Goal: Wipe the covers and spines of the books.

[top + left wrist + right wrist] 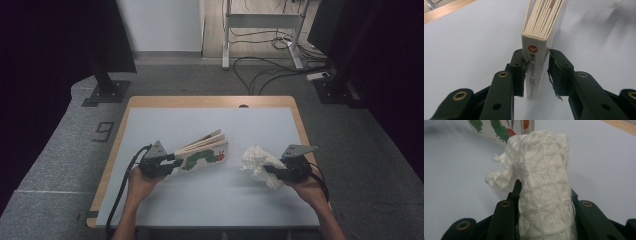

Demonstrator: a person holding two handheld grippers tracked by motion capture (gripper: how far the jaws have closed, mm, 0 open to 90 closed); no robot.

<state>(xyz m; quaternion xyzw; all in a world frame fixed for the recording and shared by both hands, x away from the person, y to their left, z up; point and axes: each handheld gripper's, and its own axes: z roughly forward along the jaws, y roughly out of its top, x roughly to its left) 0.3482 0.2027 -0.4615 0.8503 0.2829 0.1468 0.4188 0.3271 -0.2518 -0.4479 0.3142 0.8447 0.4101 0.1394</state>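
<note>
While your left gripper [170, 164] sits on the near-left part of the table [165, 117], its jaws are clamped on the spine end of the board book [204, 152], which you are holding up on edge over the pale tabletop. In the left gripper view the pads press on both sides of the book's [535, 70] white spine, just below its red logo, and the thick cream pages fan slightly apart at the far end. From the high view the book stretches rightward and a little away from your left hand [137, 181], its cover with the green caterpillar facing the near side, and its pages lie loosely spread along the top.

Your right gripper [270, 169] is at the near right, clenched on a white cloth [257, 161]. In the right gripper view the cloth [541, 185], a waffle-textured rag, is bunched between the jaws and rises in a thick roll beyond them, with a smaller fold hanging off to its left. The cloth's free end is just to the right of the book's far end; you cannot tell from these views whether the two touch. Your right hand [310, 189] comes in from the near edge.
</note>
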